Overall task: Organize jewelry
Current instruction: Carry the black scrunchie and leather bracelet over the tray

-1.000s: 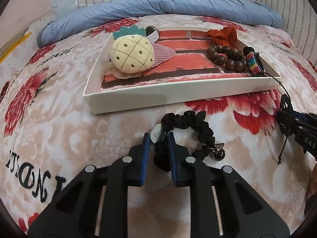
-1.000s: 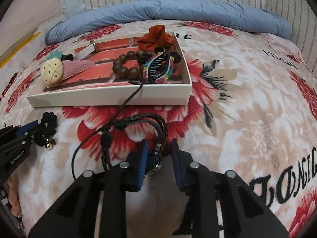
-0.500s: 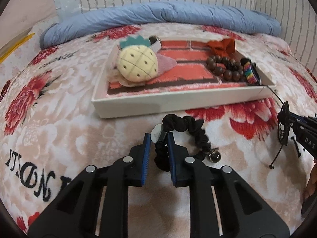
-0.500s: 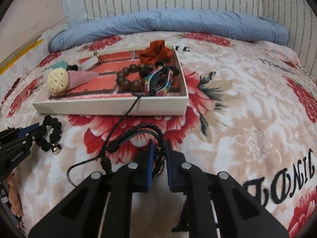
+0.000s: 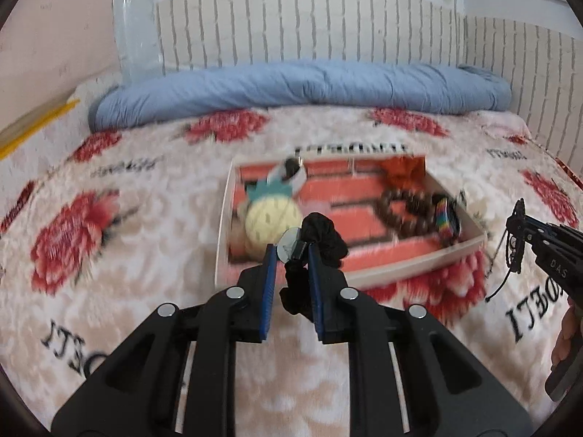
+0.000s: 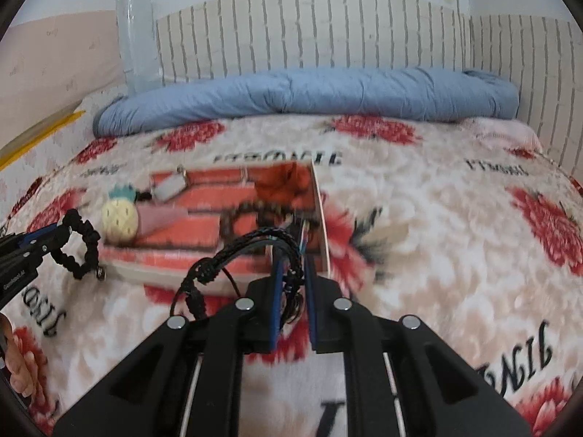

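Both tongs are loaded and up off the bed, aimed at the tray.

Left tongs (image 5: 290, 255): pinched narrow on the black scrunchie (image 5: 322, 235), gripping next to its small round metal tag. The rest of the loop hangs free in front of and below the fingers, so it clears the blanket (image 5: 109, 255) and can be dropped straight in. In the right wrist view the scrunchie (image 6: 78, 244) dangles as an open ring with a little charm at the bottom.

Right tongs (image 6: 291, 267): closed on the black braided cord bracelet (image 6: 255, 242). Grip looks to be at the bunched clasp end, blur makes that hard to confirm. The braid arcs out left and its thin tail cords hang down loose; snag risk on the tray lip, I'd guess.

White tray (image 5: 220, 233), shallow, brick-print floor, sits on the bed. Contents:
- pineapple plush clip (image 5: 271, 220), left side, overlapping a pink piece
- a small clip behind it, detail too blurred
- orange-red bow (image 6: 284, 180), far right corner
- brown bead bracelet (image 5: 404, 211), right half
- rainbow claw clip (image 5: 445, 218), against the right wall

Bare floor remains mid-tray, between the pineapple and the beads. Judging from that, the scrunchie goes centre, the cord bracelet near the right side.
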